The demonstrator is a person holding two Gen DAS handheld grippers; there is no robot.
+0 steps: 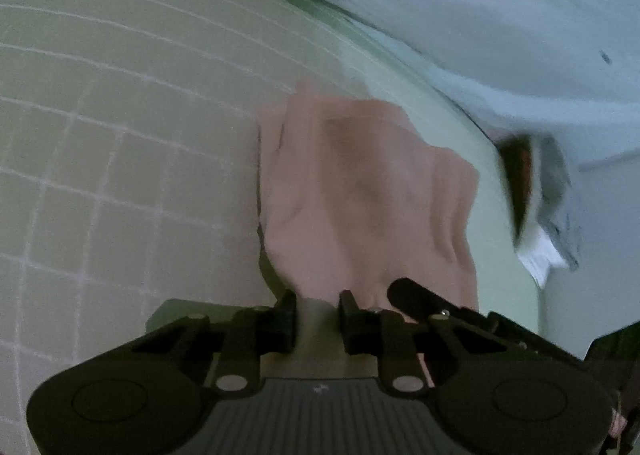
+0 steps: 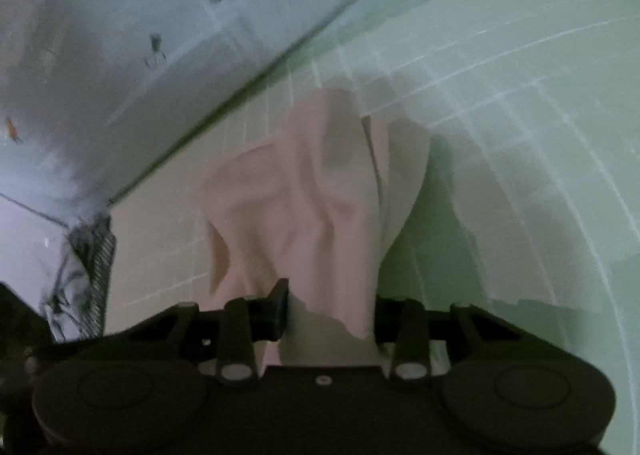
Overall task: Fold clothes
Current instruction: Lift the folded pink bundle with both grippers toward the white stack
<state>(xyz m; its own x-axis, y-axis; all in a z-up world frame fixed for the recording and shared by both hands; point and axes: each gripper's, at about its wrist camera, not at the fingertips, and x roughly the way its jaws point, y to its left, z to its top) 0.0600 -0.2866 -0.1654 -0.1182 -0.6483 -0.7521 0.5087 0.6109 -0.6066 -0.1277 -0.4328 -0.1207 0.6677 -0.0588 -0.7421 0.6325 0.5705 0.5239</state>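
A pink garment [image 1: 360,191] hangs in loose folds above a green mat [image 1: 120,135] printed with a white grid. My left gripper [image 1: 318,311] is shut on the garment's near edge, its two black fingers standing close together with cloth pinched between them. In the right wrist view the same pink garment [image 2: 312,199] drapes down from my right gripper [image 2: 328,315], which is shut on it. The cloth covers most of the right finger there. The garment's lower part trails toward the mat [image 2: 500,135]; whether it touches is unclear.
A pale blue sheet with orange carrot prints [image 1: 500,15] lies past the mat's edge, also seen as the carrot sheet [image 2: 120,55]. A crumpled grey-and-white patterned cloth [image 1: 548,215] sits at that edge, showing as a dark patterned cloth [image 2: 84,267].
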